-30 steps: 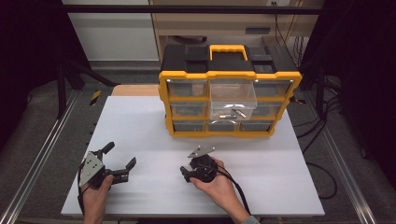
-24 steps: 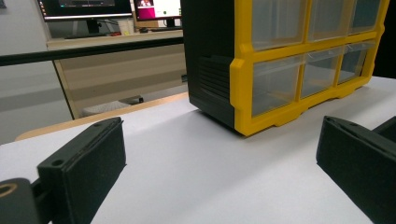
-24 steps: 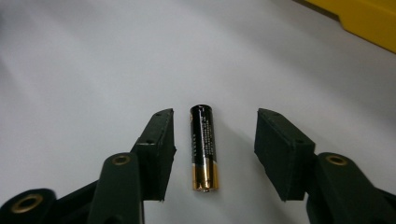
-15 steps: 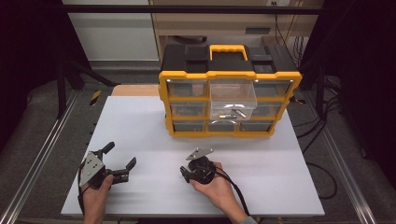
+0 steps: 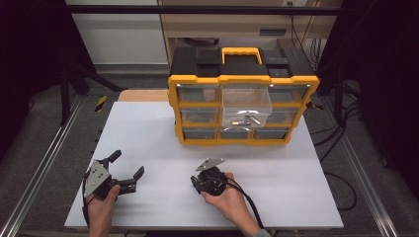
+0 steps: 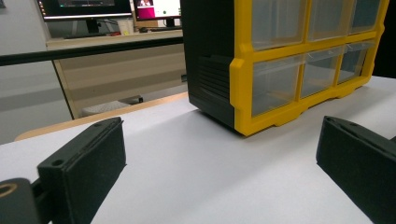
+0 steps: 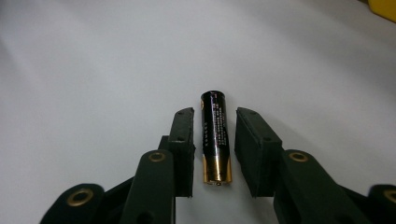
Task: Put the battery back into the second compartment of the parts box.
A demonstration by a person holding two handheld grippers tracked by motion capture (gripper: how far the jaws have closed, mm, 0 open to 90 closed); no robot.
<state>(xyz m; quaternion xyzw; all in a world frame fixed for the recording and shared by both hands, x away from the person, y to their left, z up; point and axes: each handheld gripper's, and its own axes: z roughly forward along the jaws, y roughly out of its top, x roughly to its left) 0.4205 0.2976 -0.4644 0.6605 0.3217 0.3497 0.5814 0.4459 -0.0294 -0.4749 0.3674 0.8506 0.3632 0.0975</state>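
Note:
A black battery with a gold end (image 7: 215, 135) lies on the white table between the jaws of my right gripper (image 7: 215, 114). Those jaws have just been closing, and a thin gap still shows on each side of the battery. In the high view the right gripper (image 5: 197, 183) sits low at the table's front middle, held by a hand. My left gripper (image 5: 128, 163) rests at the front left, open wide with nothing between its fingers; in the left gripper view it (image 6: 219, 140) points at the organizer.
A yellow and black drawer organizer (image 5: 242, 79) stands at the back of the white table (image 5: 148, 128), its corner (image 6: 243, 88) ahead of the left gripper. One middle drawer (image 5: 246, 106) is pulled out with small metal parts inside. A cable trails from the right gripper.
The right gripper's jaws look narrower than in the earlier frames. Both hands stay where they were, and the left gripper keeps its wide opening.

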